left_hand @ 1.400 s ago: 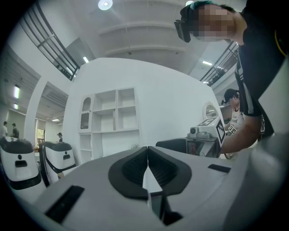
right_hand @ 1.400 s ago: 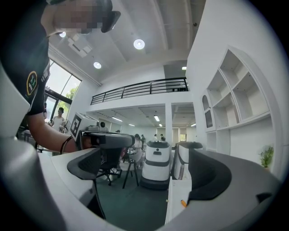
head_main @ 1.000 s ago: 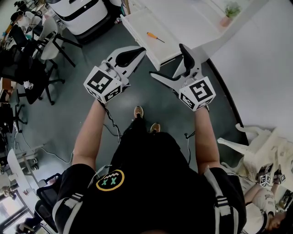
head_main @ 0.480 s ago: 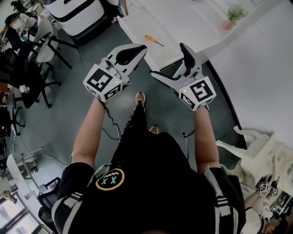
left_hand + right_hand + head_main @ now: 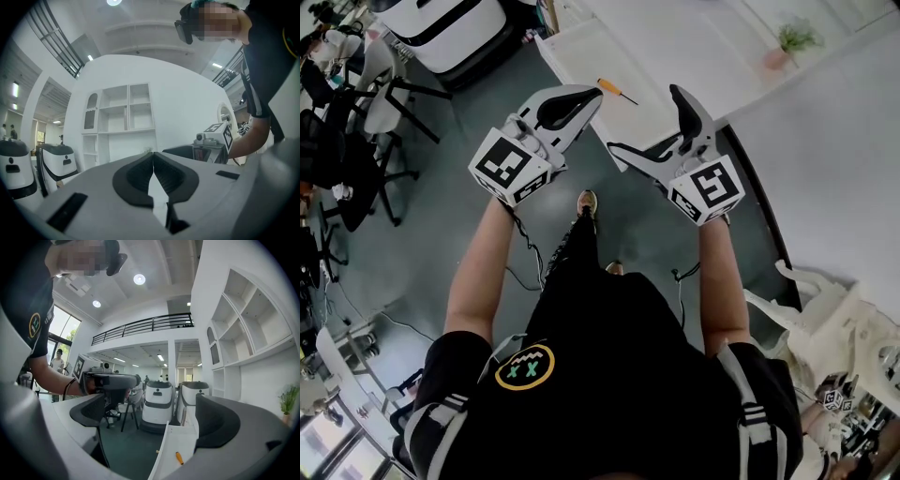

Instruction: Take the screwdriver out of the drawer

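Now the screwdriver [image 5: 616,89] lies in the drawer [image 5: 586,98].

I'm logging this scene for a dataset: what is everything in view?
screwdriver: one, orange handle, in the open drawer
drawer: one, white, pulled out ahead of the tongs
plant: one, green in a pink pot, upper right
machines: two, white with black, beyond the drawer
chairs: several, dark and white, left
bags: cream, lower right
left tongs: white, shut, empty
right tongs: white, open, empty
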